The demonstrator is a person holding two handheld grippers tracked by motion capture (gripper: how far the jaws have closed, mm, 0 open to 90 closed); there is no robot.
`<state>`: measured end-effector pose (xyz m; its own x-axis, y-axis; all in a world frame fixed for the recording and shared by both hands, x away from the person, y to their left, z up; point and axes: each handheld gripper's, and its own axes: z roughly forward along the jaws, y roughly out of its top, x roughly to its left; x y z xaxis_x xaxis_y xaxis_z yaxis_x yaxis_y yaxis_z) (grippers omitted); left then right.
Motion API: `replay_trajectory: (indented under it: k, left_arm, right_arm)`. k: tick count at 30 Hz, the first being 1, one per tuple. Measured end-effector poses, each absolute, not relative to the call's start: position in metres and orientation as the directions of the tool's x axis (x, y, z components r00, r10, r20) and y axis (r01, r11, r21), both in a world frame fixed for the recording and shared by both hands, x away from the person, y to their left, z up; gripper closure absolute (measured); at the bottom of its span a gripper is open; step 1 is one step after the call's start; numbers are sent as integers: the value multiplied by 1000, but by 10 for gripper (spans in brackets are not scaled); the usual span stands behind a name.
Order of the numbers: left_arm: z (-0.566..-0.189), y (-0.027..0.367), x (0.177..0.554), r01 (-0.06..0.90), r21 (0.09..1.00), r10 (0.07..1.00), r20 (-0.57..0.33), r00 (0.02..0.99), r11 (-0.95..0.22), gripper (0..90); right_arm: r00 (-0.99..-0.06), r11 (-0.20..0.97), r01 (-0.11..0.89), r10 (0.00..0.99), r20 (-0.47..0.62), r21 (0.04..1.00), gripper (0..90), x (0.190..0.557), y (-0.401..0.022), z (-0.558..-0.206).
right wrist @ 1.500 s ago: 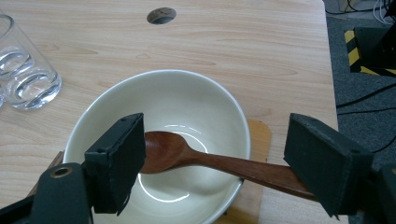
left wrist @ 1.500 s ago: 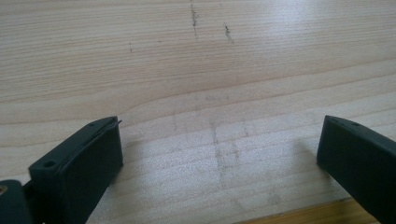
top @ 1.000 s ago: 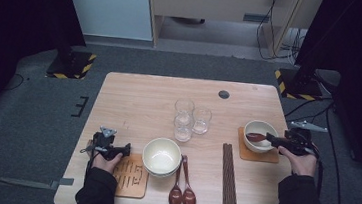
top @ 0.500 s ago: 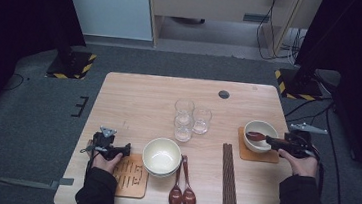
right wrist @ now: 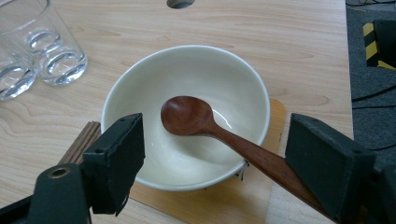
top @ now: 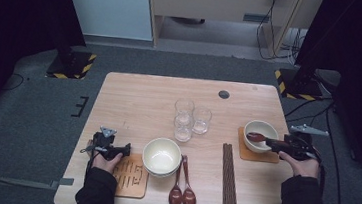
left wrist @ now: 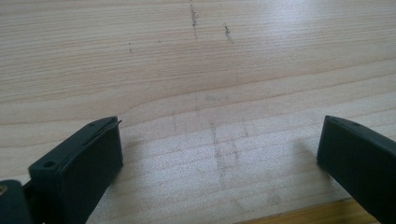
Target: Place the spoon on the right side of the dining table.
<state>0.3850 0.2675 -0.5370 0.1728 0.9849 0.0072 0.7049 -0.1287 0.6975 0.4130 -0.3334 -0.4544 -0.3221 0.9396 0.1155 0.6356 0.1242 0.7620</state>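
Note:
A white bowl (right wrist: 233,79) stands on a wooden coaster (right wrist: 210,207) at the table's right side. A dark wooden spoon (right wrist: 187,114) lies in it, with its handle over the near rim. My right gripper (right wrist: 215,135) is open. Its jaws stand wide apart on either side of the spoon handle, which runs close by the right jaw. In the high view this gripper (top: 271,143) sits just right of the bowl (top: 260,135). My left gripper (top: 125,150) rests low at the table's left, open over bare wood (left wrist: 187,56), nothing between its jaws.
Stacked cream bowls (top: 162,156) stand at the near middle, beside a carved coaster (top: 130,176). Two dark spoons (top: 182,195) and chopsticks (top: 229,179) lie near the front edge. Two glasses (top: 192,119) stand mid-table. A round hole (top: 224,94) marks the far part of the table.
My right gripper has shifted very slightly toward the near edge, while the spoon stays in the bowl. The left gripper has not moved.

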Motion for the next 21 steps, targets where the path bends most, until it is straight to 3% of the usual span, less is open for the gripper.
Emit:
replay_trajectory:
  k: [21]
  left_arm:
    - [-537, 268, 385, 705, 697, 985, 7, 173, -129, 0]
  right_arm:
    - [-308, 114, 634, 944, 115, 765, 205, 411, -344, -453]
